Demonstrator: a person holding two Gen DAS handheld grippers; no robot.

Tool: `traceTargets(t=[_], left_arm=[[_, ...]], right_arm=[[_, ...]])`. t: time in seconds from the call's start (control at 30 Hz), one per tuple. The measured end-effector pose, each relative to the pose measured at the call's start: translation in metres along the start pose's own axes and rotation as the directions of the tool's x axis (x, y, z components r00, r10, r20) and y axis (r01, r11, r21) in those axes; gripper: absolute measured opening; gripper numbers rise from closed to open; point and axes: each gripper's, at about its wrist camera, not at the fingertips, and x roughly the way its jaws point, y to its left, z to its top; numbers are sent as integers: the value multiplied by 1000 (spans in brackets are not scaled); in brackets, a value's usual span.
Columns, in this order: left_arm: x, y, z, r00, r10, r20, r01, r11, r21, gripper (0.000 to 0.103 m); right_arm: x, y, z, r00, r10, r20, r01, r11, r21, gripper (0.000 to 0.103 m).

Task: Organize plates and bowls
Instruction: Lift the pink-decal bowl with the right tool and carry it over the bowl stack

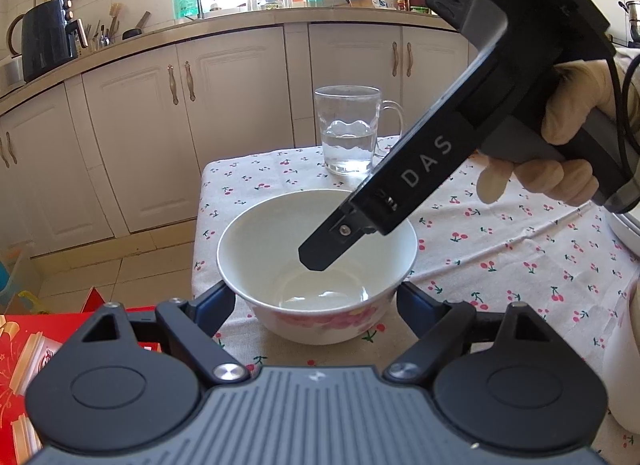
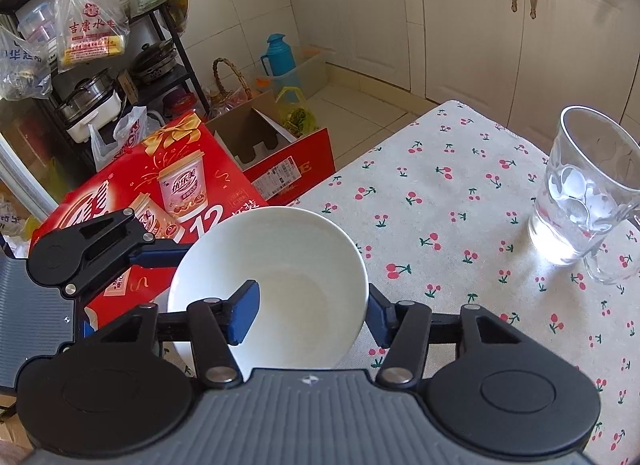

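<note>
A white bowl (image 1: 280,241) with pink flowers on its outside stands near the left edge of the cherry-print table (image 1: 500,249). My left gripper (image 1: 313,287) straddles it low down, a blue pad against each side of its wall, shut on it. My right gripper (image 2: 312,289) comes down from the upper right in a person's hand (image 1: 560,113). One of its fingers (image 2: 244,313) is inside the bowl (image 2: 304,249) and the other is outside the right wall, so it is shut on that wall. The left gripper's finger (image 2: 160,255) meets the bowl's left side.
A glass mug (image 1: 348,133) part full of water stands behind the bowl, seen at the right (image 2: 580,193) in the right wrist view. A red carton (image 2: 160,185) and an open box lie on the floor beside the table's edge. Kitchen cabinets stand beyond.
</note>
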Motion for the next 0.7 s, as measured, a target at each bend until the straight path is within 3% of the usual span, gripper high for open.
traceTargets(t=[0.33,0.7], left_arm=[[-25,-13,5,1000,-15,-6,15,1000,13,87],[-89,-50,9,999,-50,13,49,997,63,87]], right_arm=[[-19,14,-10,1000,-10,2,10,1000,-9,61],[-80,55,-44,999,-29,23,30,999,-34,61]])
